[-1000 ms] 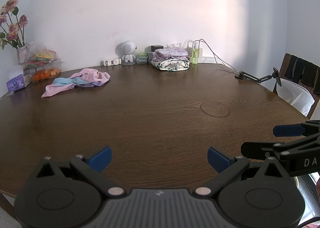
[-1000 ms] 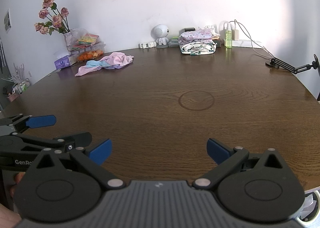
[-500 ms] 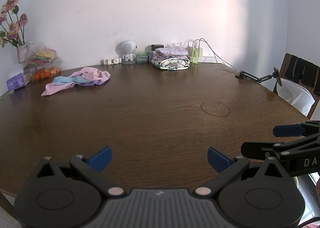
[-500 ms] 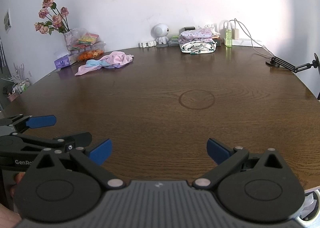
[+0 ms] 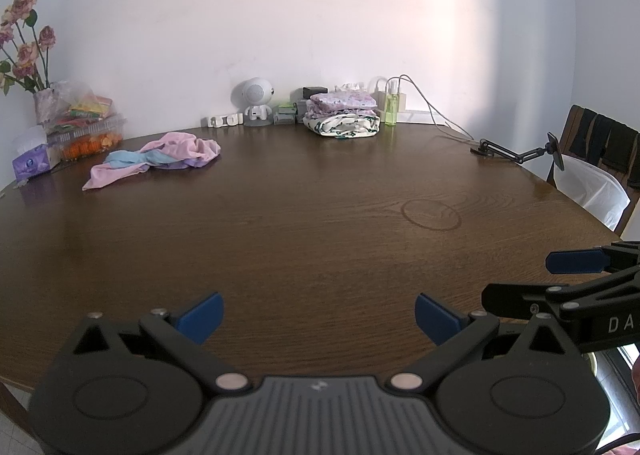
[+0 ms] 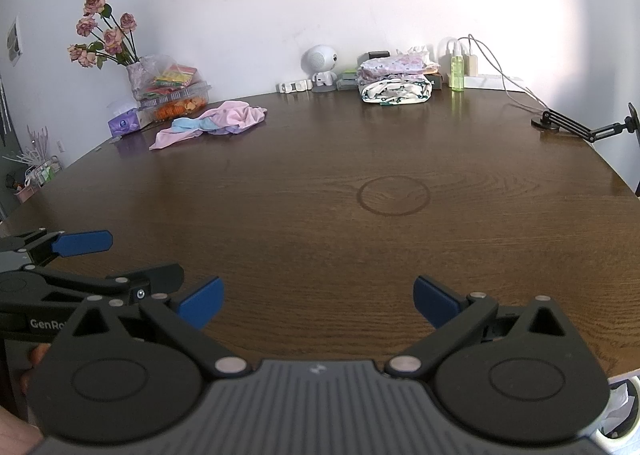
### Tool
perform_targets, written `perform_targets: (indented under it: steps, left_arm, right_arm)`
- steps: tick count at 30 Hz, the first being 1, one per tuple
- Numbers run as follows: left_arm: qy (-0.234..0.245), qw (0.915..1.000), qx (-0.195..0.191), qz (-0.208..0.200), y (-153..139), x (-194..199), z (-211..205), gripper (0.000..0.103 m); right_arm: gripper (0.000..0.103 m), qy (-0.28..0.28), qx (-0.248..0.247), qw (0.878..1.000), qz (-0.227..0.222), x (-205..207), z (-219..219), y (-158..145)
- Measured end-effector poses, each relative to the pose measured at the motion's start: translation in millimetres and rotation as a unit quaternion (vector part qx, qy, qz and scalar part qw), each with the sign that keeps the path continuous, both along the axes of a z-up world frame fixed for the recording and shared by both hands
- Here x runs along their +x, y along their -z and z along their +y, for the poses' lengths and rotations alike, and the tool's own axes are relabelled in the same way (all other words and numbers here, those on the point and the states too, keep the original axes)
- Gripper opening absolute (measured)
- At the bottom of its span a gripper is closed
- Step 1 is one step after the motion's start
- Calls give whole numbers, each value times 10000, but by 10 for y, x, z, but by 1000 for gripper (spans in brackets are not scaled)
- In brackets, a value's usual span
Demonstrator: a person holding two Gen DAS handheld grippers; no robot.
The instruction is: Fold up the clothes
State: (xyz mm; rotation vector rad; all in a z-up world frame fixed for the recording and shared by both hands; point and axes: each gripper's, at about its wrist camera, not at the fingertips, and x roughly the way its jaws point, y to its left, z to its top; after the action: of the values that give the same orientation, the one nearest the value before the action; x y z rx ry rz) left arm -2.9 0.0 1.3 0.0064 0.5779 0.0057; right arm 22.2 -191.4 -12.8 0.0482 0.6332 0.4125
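A loose heap of pink, light blue and lilac clothes [image 5: 160, 157] [image 6: 212, 124] lies at the far left of the round dark wooden table [image 5: 320, 223] [image 6: 320, 183]. A folded stack of patterned clothes [image 5: 342, 115] [image 6: 396, 81] sits at the back by the wall. My left gripper [image 5: 319, 317] hangs open over the near table edge, empty. My right gripper [image 6: 318, 301] is open and empty too, beside it on the right. Each gripper shows at the edge of the other's view.
Along the back wall stand a white round-headed robot figure [image 5: 256, 101], a green bottle [image 5: 391, 107] with a charger and cable, a flower vase [image 6: 120, 51], snack boxes [image 5: 86, 127] and a tissue pack [image 5: 32, 163]. A black phone-holder arm [image 5: 516, 151] lies at the right. A chair [image 5: 596, 171] stands beyond it.
Both views have shifted very slightly; the far objects sit a touch lower than a second ago. Both grippers stay open and empty.
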Motion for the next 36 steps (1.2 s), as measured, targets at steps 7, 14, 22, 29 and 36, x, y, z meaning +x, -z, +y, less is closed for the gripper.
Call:
perform_targets:
  steps: [7, 14, 22, 29, 36]
  left_arm:
    - [4, 10000, -6, 7, 12, -5, 7, 102]
    - [11, 10000, -21, 9, 19, 0, 27, 102]
    - [-176, 9997, -18, -139, -72, 248, 241, 102]
    - [-429, 9989, -2, -200, -205, 619, 596, 103]
    - [-730, 9969, 137, -265, -281, 1096, 1009, 103]
  right_arm:
    - [103, 0, -2, 10000, 10, -9, 0, -2]
    - [103, -17, -2, 10000, 18, 4, 4, -1]
    - [103, -351, 21, 9993, -88, 354, 189, -118]
    - [103, -717, 6, 9973, -158, 938, 518, -276]
    - [103, -1181, -278, 9924, -222, 1524, 963, -404]
